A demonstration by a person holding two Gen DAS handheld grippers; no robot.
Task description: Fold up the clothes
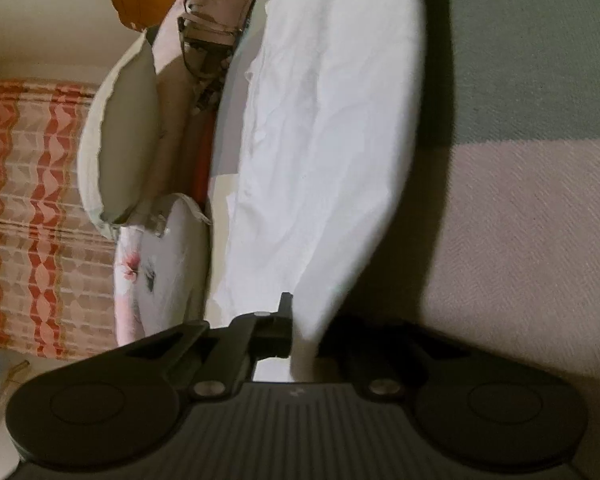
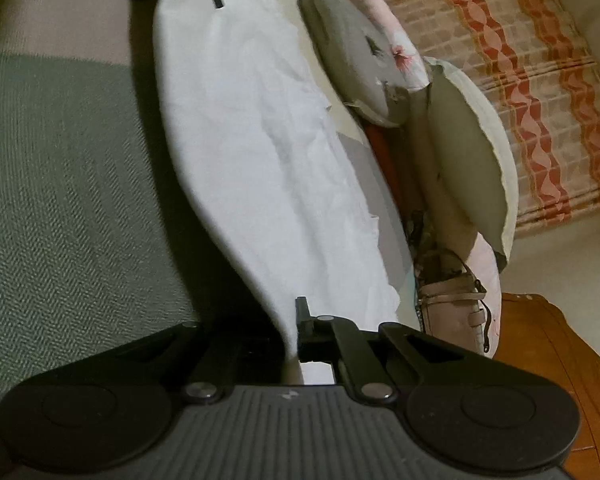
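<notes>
Closest to the lens in the left wrist view sits the ribbed black body of the left hand-held gripper [image 1: 296, 334], its jaws pressed together on one edge of the white garment [image 1: 324, 128]. From that pinch the white garment rises and stretches away as a long, creased sheet, lifted clear of the bedspread [image 1: 540, 208], which shows a pale green band beyond a beige one on the side of the garment away from the pillows, with the garment's dark shadow falling across it.

In the right wrist view the right hand-held gripper [image 2: 296, 334] is likewise closed, pinching the near edge of the white garment [image 2: 252, 136]; the cloth passes between its fingers and runs up and away toward the top of the picture, where a dark shape, probably the other gripper, meets the far end, though it is too cut off to be sure. The bedspread [image 2: 60, 168] lies under the garment here too, green close by and beige further off.

On the far side of the white garment from the bedspread's open stretch, a pale green pillow [image 1: 120, 140] leans just beside it, and a white cushion with a pink flower print [image 1: 164, 264] sits next to that pillow. A beige handbag [image 1: 220, 12] rests near one end of the garment. Beyond the pillows hangs a curtain with orange wavy stripes [image 1: 28, 216], and a brown wooden piece of furniture [image 2: 548, 360] stands near the handbag.
</notes>
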